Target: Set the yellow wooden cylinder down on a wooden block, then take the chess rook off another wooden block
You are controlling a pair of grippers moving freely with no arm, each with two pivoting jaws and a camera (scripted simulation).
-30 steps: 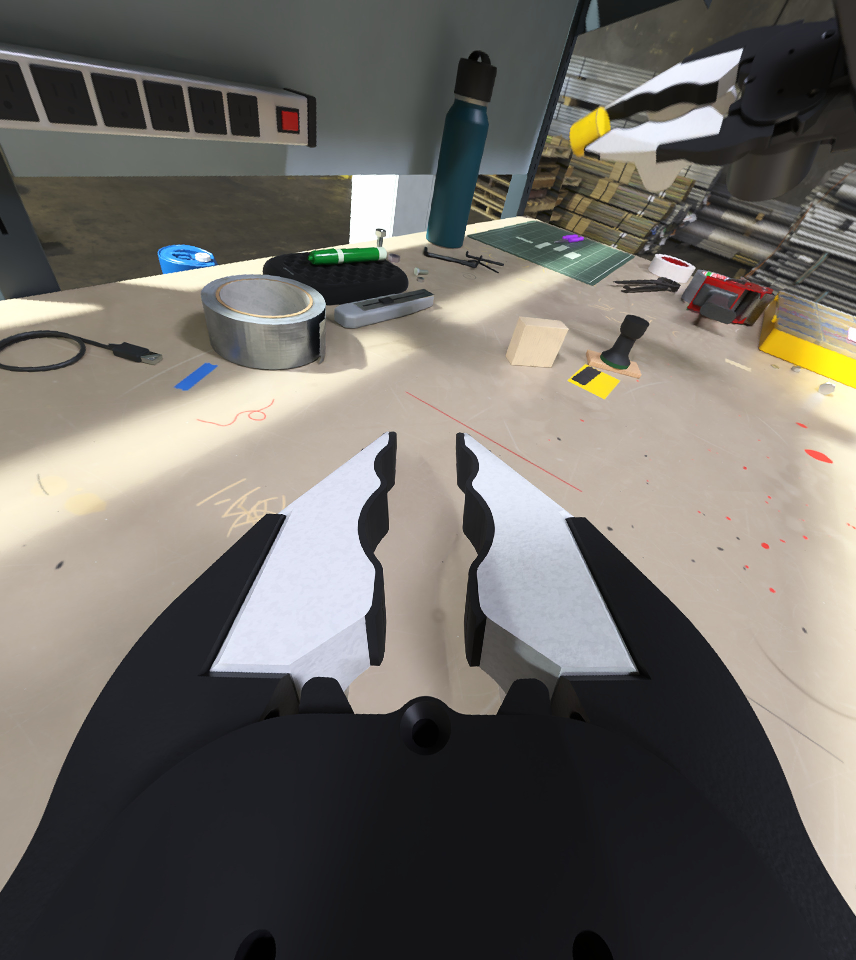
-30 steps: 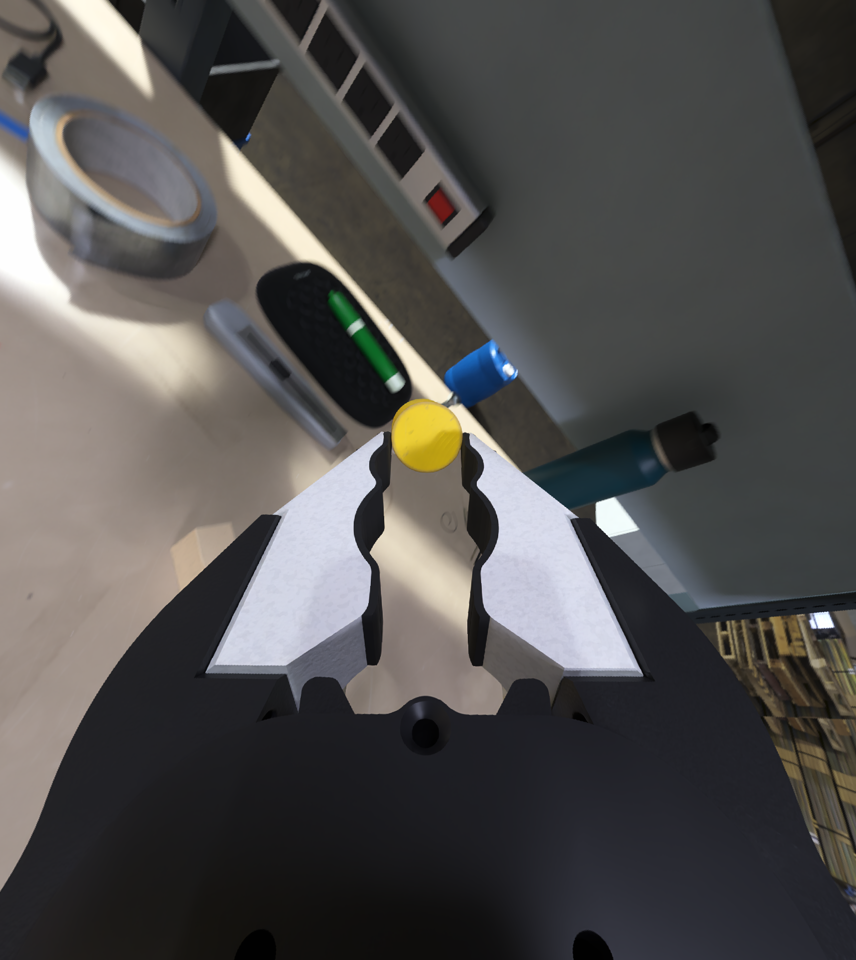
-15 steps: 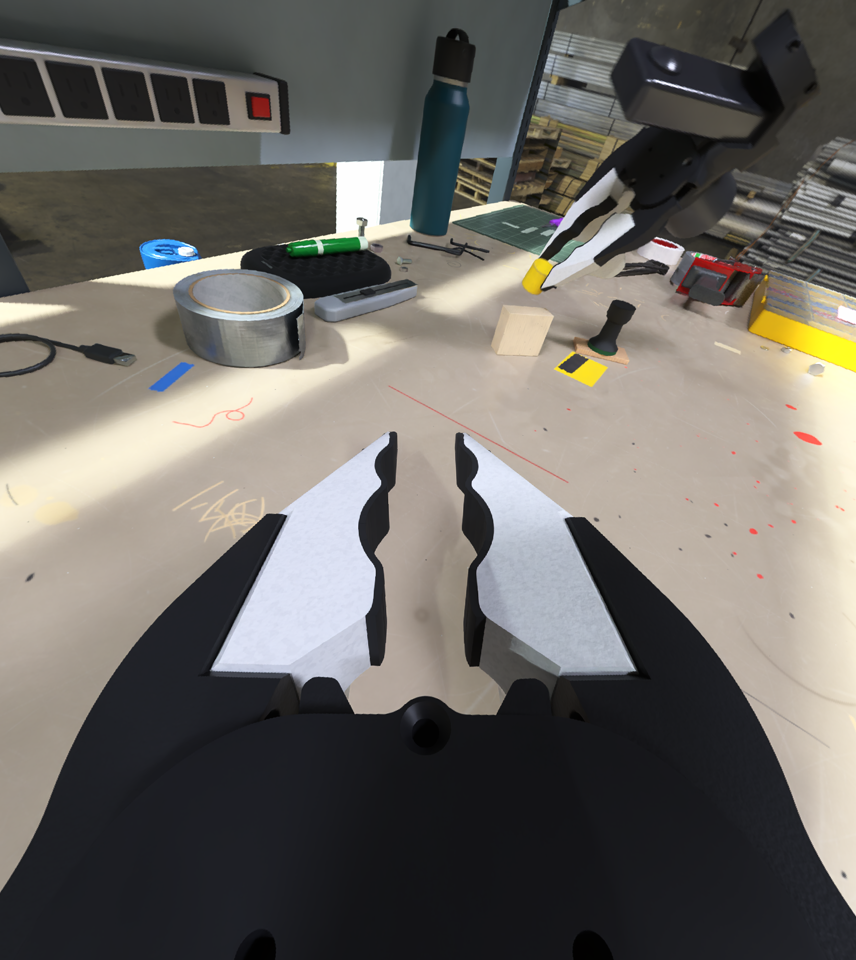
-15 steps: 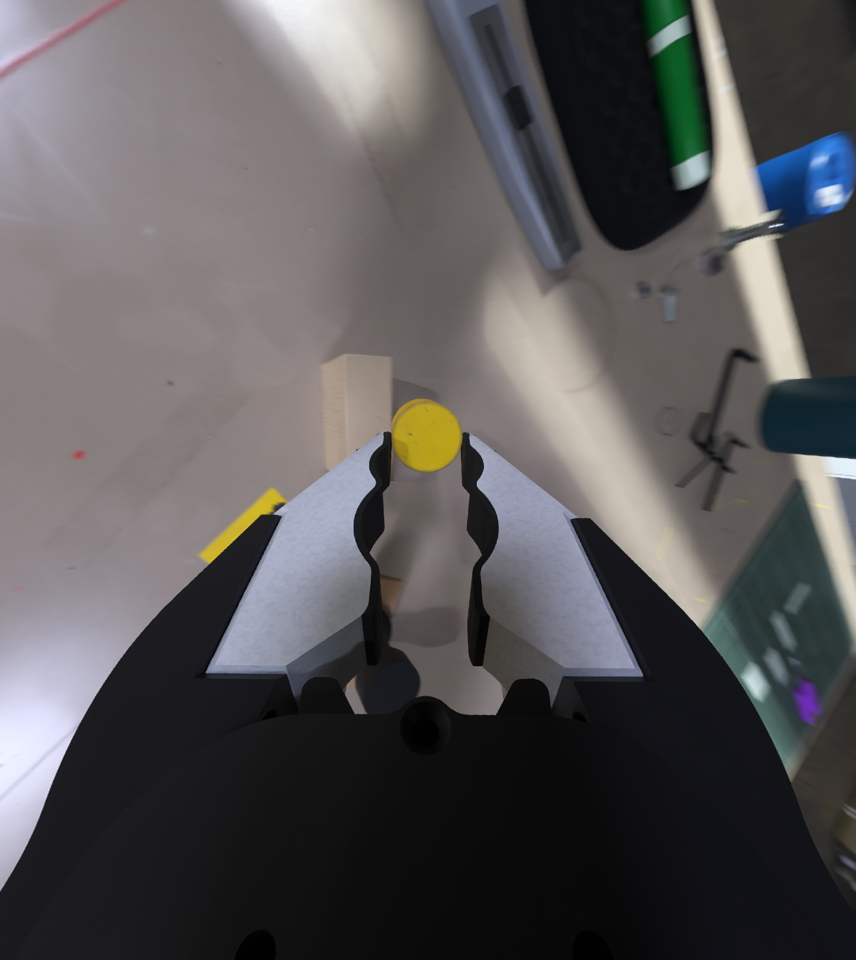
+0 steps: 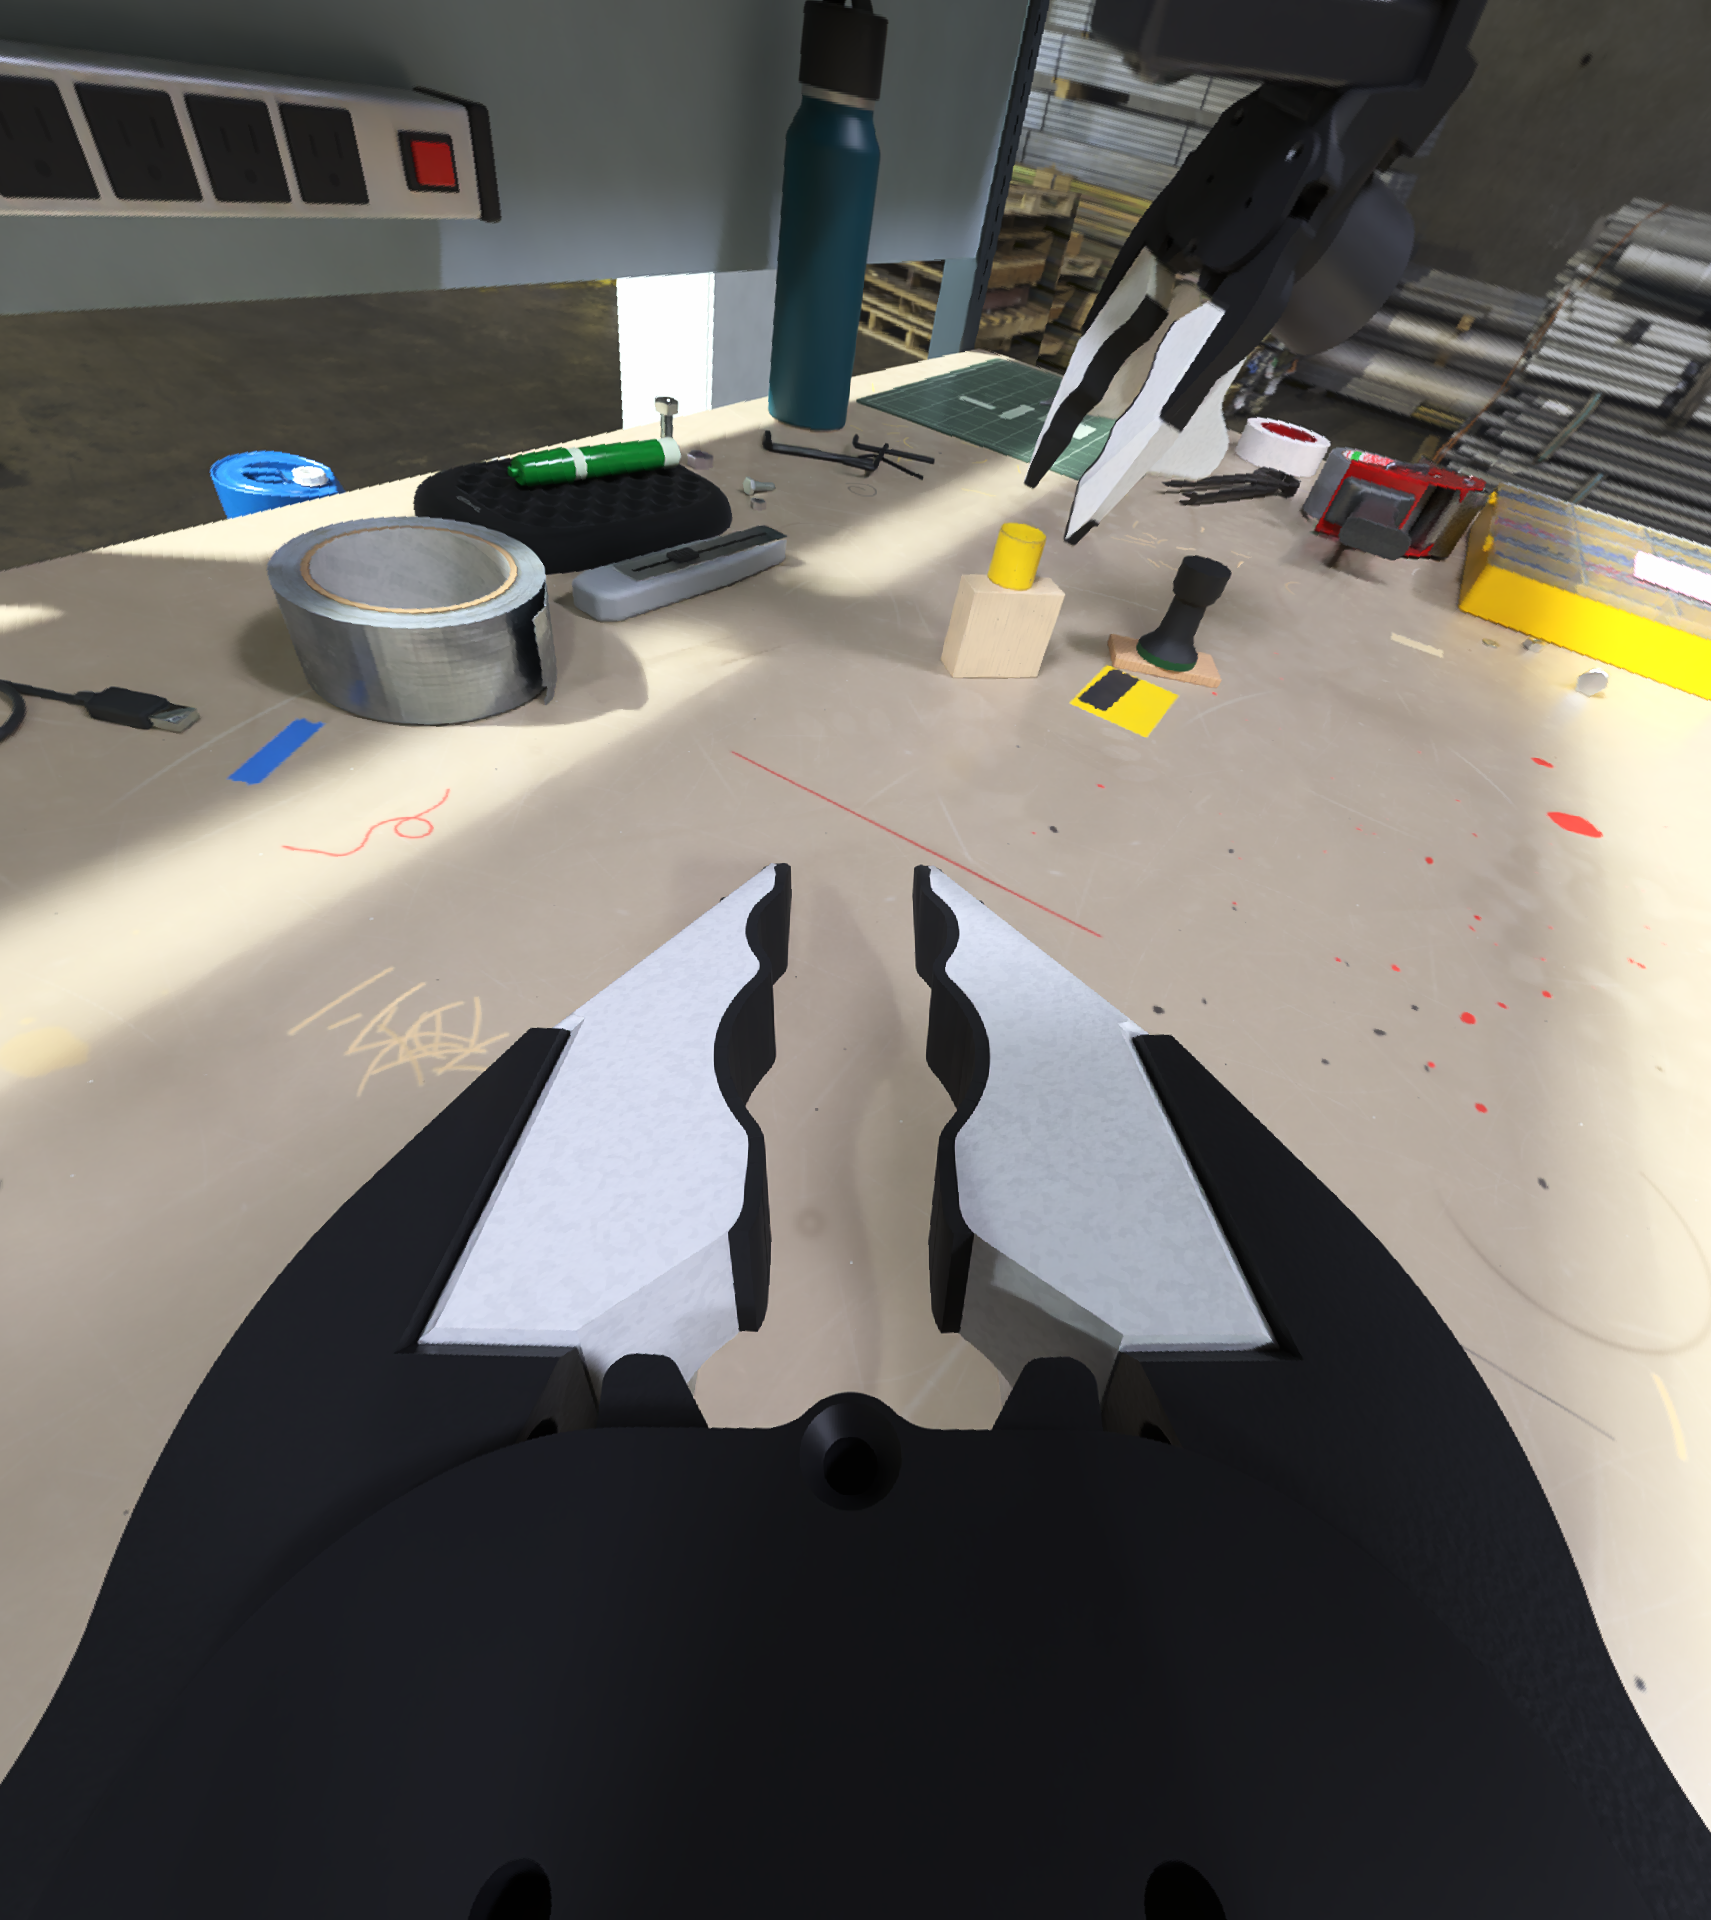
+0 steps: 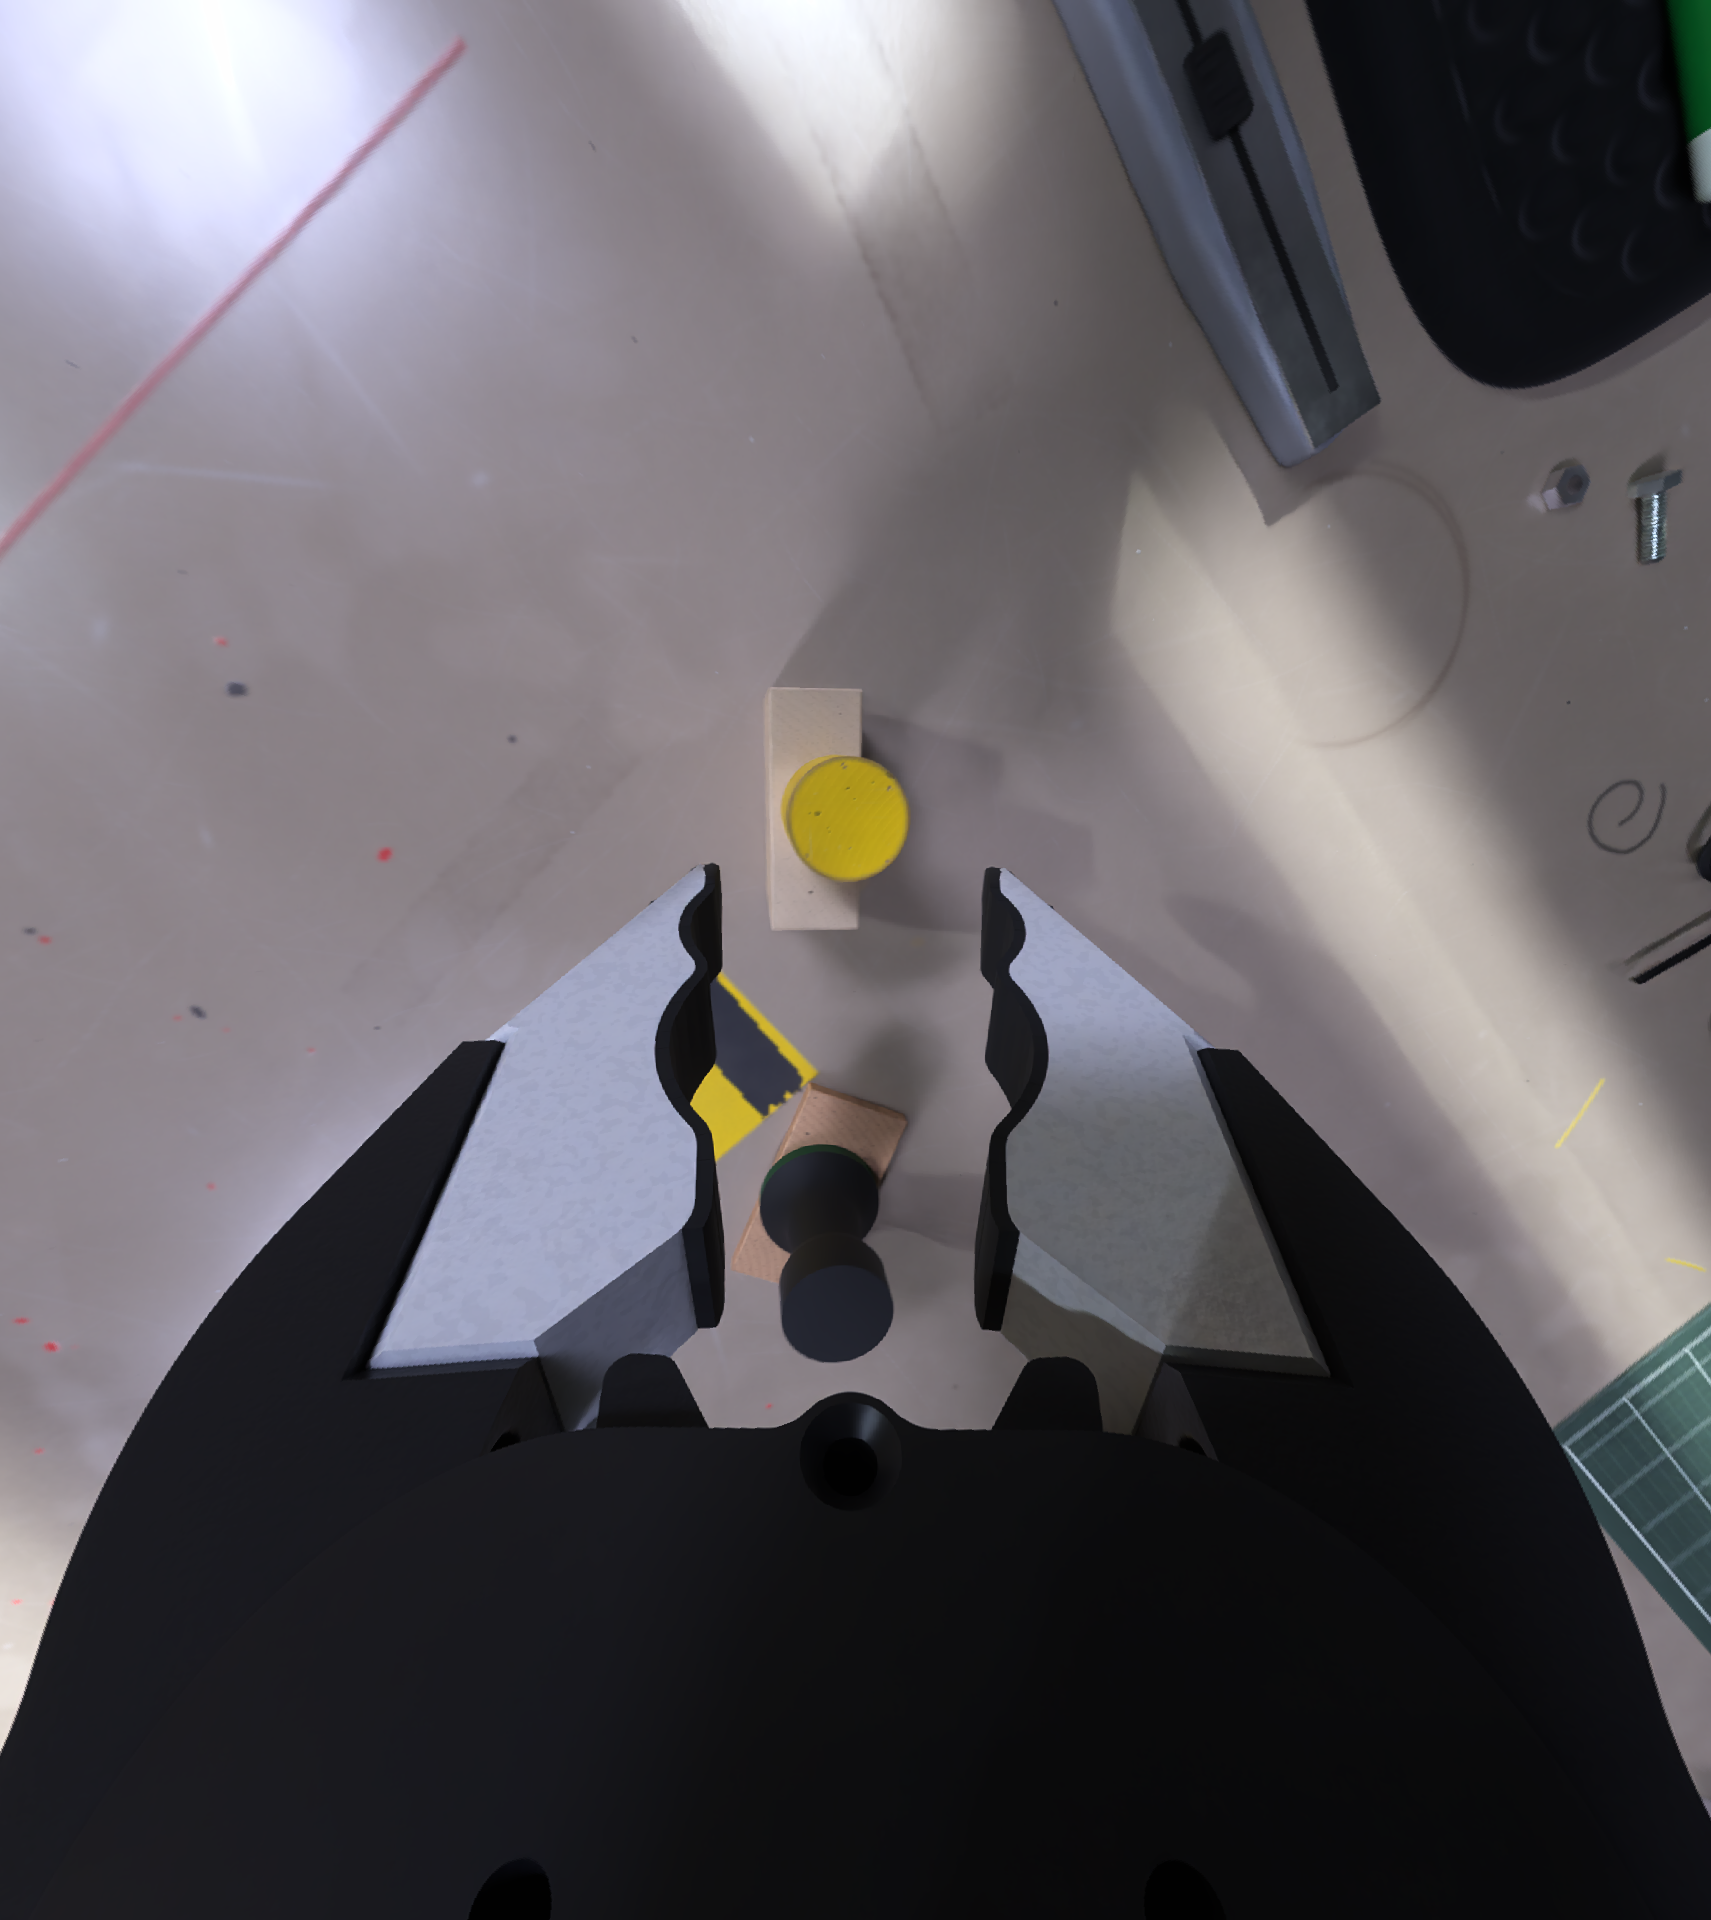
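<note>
The yellow cylinder (image 5: pixel 1017 556) stands upright on a pale wooden block (image 5: pixel 1002 629) at mid-table. It also shows from above in the right wrist view (image 6: pixel 846 819), on the block (image 6: pixel 815 727). The black chess rook (image 5: pixel 1183 613) stands on a flat tan wooden block (image 5: pixel 1165 665) just right of it. My right gripper (image 6: pixel 851 875) is open and empty. It points down, with the rook (image 6: pixel 825 1247) and its block (image 6: pixel 851 1127) seen between its fingers. It hangs above and just right of the cylinder in the left wrist view (image 5: pixel 1053 509). My left gripper (image 5: pixel 851 883) is slightly open and empty, low over the near table.
A duct tape roll (image 5: pixel 409 613), a grey utility knife (image 5: pixel 679 571), a black pad with a green marker (image 5: pixel 570 499) and a teal bottle (image 5: pixel 825 260) lie to the left and behind. A yellow card (image 5: pixel 1124 698) lies before the rook. A yellow box (image 5: pixel 1609 613) sits at the right.
My right gripper swung down over the pale block, opened and let go of the yellow cylinder, which now stands on the block. The left gripper stayed as it was.
</note>
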